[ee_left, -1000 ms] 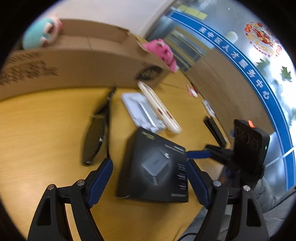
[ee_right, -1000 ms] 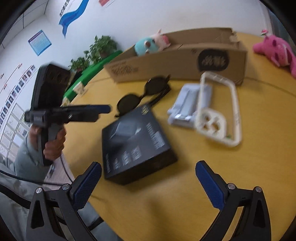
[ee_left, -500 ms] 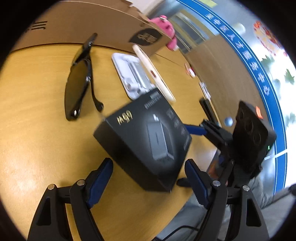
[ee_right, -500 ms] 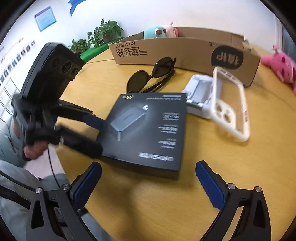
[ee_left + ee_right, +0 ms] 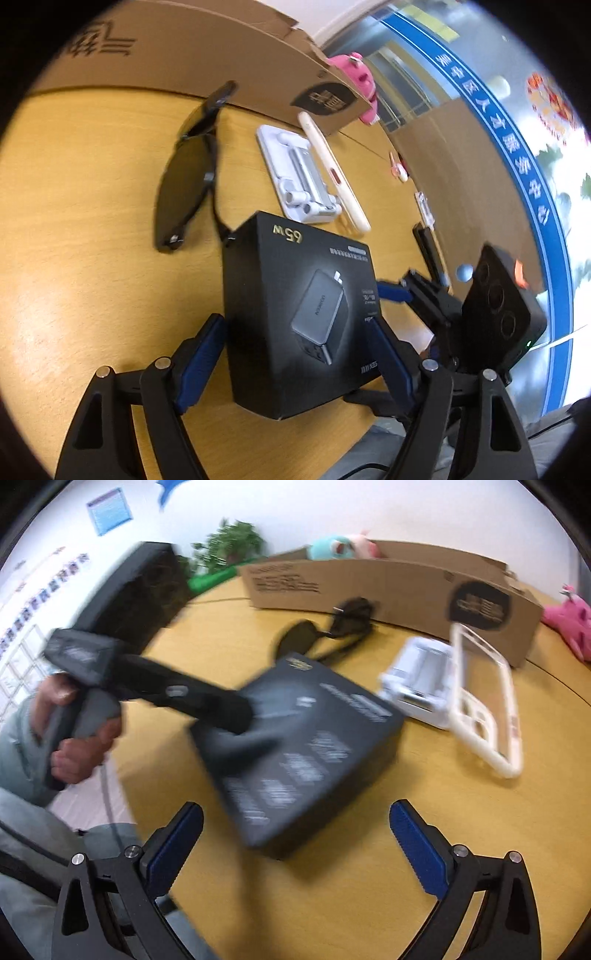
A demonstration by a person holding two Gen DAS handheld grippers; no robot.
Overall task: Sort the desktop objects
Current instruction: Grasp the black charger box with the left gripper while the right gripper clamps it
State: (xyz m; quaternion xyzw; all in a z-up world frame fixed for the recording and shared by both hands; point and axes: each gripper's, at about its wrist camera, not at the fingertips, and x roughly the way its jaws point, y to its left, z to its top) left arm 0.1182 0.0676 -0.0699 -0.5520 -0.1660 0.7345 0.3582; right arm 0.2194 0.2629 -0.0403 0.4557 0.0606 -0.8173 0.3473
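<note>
Lifted and turned since half a second ago, the black box (image 5: 295,314) now sits tilted between the left gripper's (image 5: 295,354) blue pads, one corner raised; a second ago it lay flat on the table (image 5: 92,221) ahead of those pads. The pads press on its two sides, so the left gripper is holding the box across a wide span. In the right wrist view the box (image 5: 306,753) is blurred, at centre, with the left gripper (image 5: 236,716) clamped on it from 9 o'clock and a hand (image 5: 74,753) on the grip.

The right gripper (image 5: 291,849) stands wide with nothing between its pads; the box is just beyond them at 12 o'clock.

Outward in the left view: sunglasses (image 5: 188,177) at 11 o'clock of the box, a white tray (image 5: 299,181) at 12, a cream phone case (image 5: 332,170) leaning along the tray's right edge. Behind them runs a cardboard carton (image 5: 184,51), with a pink plush (image 5: 358,81) at its right end.
</note>
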